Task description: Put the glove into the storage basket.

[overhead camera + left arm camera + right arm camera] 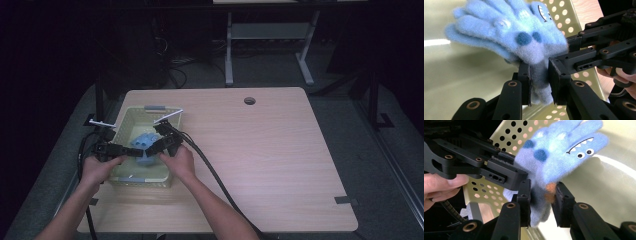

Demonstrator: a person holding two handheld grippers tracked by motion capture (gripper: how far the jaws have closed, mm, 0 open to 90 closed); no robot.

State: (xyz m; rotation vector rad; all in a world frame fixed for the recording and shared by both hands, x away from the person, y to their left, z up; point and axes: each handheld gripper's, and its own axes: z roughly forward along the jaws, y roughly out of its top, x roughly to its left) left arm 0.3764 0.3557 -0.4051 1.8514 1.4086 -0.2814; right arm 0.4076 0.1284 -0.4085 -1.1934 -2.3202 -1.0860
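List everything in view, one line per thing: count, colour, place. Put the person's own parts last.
glove: at least one, fluffy light blue with darker blue spots and a toothy cartoon face, held above the inside of the basket, cuff end pinched by both grippers.
basket: one, pale yellow-green, perforated walls, on the table's near left part.
table: one, light wood top with a round hole near its far edge.
desk frame: one, light grey, on the floor beyond the table.
left gripper: one, black, shut on the glove's cuff.
right gripper: one, black, shut on the cuff too.
hands: two, holding the grippers at the basket's near side.
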